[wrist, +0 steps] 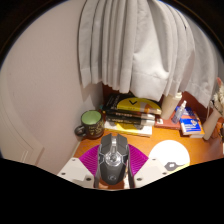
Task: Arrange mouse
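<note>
In the gripper view, your gripper [114,172] points forward over an orange-brown desk [185,140], and its two fingers show at the bottom with their magenta pads [89,157] facing inward. The mouse [113,158], a grey and black one with a scroll wheel running along its middle, sits lengthwise right between those fingers, its nose pointing away from you toward the back of the desk. The pads lie close against both of its sides, yet you cannot tell from here whether they truly press on it or just stand about it, nor whether the mouse rests on the desk or is lifted off it. Just beside the right finger lies a white disc [170,154] flat on the desk. Beyond the fingers, a green mug [90,123] stands to the left with its handle turned outward, and next to it a stack of books [131,117] lies flat, the top one dark with a yellow mark. Farther to the right stands a blue and white box [188,122], with a few small items behind it too small to make out. Behind all of this, pale curtains [135,45] hang in folds down to the desk's back edge, and a plain light wall [45,80] fills the left side.
</note>
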### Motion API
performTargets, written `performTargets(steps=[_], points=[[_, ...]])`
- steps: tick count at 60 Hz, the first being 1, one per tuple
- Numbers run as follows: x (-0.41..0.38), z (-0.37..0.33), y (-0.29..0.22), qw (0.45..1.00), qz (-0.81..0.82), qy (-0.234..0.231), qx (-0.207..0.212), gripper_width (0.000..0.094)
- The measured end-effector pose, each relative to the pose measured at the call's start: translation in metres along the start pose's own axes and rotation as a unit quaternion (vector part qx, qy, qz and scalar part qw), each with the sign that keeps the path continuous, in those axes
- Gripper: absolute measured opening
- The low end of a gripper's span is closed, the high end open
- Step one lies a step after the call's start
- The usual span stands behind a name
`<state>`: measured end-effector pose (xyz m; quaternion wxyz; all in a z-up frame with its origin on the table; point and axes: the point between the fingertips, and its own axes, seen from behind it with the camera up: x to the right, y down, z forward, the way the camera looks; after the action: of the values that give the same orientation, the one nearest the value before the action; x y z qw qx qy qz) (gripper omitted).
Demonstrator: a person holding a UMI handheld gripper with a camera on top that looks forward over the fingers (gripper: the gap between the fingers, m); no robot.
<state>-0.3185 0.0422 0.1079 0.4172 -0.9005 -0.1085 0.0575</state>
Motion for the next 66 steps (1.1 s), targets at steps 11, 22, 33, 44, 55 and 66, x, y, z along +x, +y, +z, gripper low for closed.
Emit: performTargets(steps=[11,22,33,44,55,66], points=[[0.079,-0.066,-0.079,0.997,-0.010,0.032,0.074,0.0403],[0.192,-0.072,-0.075,0.994,0.011,0.075,0.075,0.0406],[0.254,-0.017,0.000,0.996,0.032,0.078,0.007,0.0404],[0.257,0.041,0.067,0.995,0.060,0.059,-0.052,0.0398],[0.251,0.064,0.096,0.994,0.065,0.055,-0.073,0.0398],[0.252,0.066,0.098,0.993,0.065,0.065,-0.073,0.0481]])
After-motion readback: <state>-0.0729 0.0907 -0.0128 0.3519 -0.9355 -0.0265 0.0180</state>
